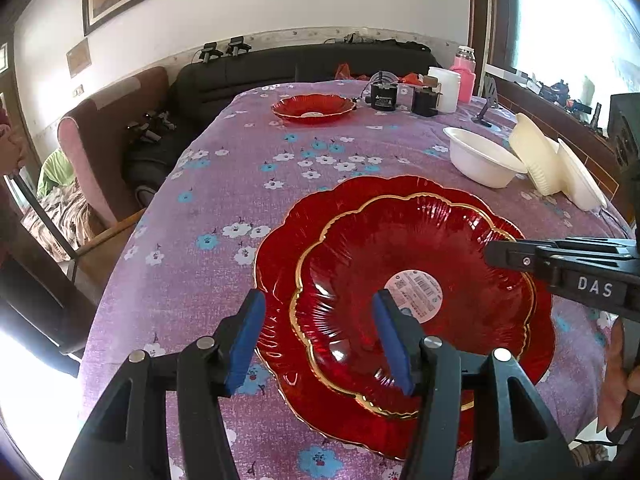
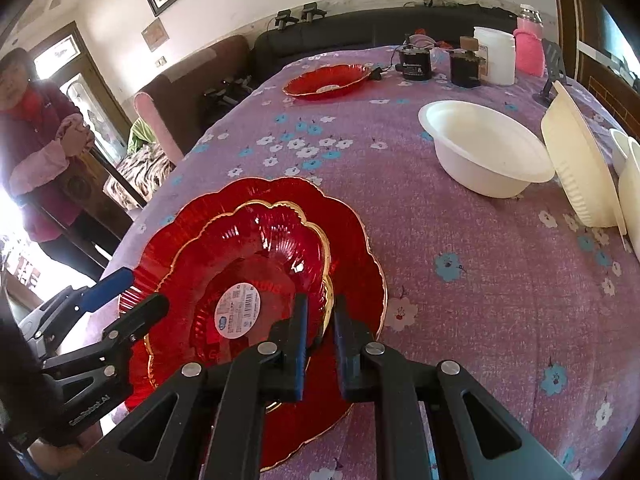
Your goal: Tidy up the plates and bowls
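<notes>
A red glass bowl (image 1: 400, 248) with a gold scalloped rim and a white sticker sits on a larger red plate (image 1: 280, 280) on the purple flowered tablecloth. My left gripper (image 1: 320, 312) is open, its jaws straddling the bowl's near-left rim. My right gripper (image 2: 320, 312) is shut on the bowl's (image 2: 256, 248) right rim, over the plate (image 2: 356, 240). It shows in the left wrist view (image 1: 496, 254) at the right. The left gripper shows in the right wrist view (image 2: 132, 292) at the left. Another red bowl (image 1: 312, 108) stands far back. White bowls (image 1: 484, 156) stand at the right.
Cream bowls (image 2: 576, 164) lean on edge beside a white bowl (image 2: 484, 148). Black devices (image 2: 416, 64), a white jar (image 2: 494, 54) and a pink bottle (image 2: 528, 46) stand at the table's far end. A person (image 2: 36, 140) stands left of the table. A black sofa (image 1: 280, 68) is behind.
</notes>
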Demonstrator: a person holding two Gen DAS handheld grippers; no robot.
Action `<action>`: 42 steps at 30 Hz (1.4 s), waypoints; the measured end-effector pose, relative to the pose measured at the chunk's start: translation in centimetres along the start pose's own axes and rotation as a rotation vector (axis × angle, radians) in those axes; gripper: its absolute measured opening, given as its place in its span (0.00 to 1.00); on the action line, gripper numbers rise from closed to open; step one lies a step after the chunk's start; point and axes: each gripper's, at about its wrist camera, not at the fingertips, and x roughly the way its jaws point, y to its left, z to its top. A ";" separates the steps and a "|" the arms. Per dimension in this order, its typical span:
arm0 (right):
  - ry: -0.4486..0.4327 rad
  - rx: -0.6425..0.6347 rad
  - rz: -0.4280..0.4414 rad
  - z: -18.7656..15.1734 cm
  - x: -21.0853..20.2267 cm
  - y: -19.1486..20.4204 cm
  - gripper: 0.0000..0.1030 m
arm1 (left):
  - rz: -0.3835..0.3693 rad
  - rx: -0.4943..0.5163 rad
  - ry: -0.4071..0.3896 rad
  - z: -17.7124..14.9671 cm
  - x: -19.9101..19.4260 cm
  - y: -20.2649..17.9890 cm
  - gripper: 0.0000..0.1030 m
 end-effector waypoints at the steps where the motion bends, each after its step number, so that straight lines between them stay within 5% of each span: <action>1: -0.004 0.005 0.004 0.0 -0.2 -0.1 0.13 | 0.001 0.000 0.000 0.0 0.0 0.0 0.54; 7: -0.011 0.012 0.034 -0.1 -0.9 -0.6 0.30 | 0.008 0.001 0.003 0.0 0.0 -0.1 0.56; 15: -0.025 0.030 0.064 -0.4 -2.0 -1.1 0.33 | 0.013 -0.004 0.000 0.1 -0.2 -0.2 0.58; 19: -0.060 0.039 0.060 -0.3 -3.3 -1.7 0.43 | 0.015 -0.008 -0.003 0.2 -0.4 -0.4 0.58; 42: -0.150 0.339 0.037 0.0 -6.5 -13.1 0.43 | -0.050 0.022 0.015 0.9 -1.0 -2.8 0.58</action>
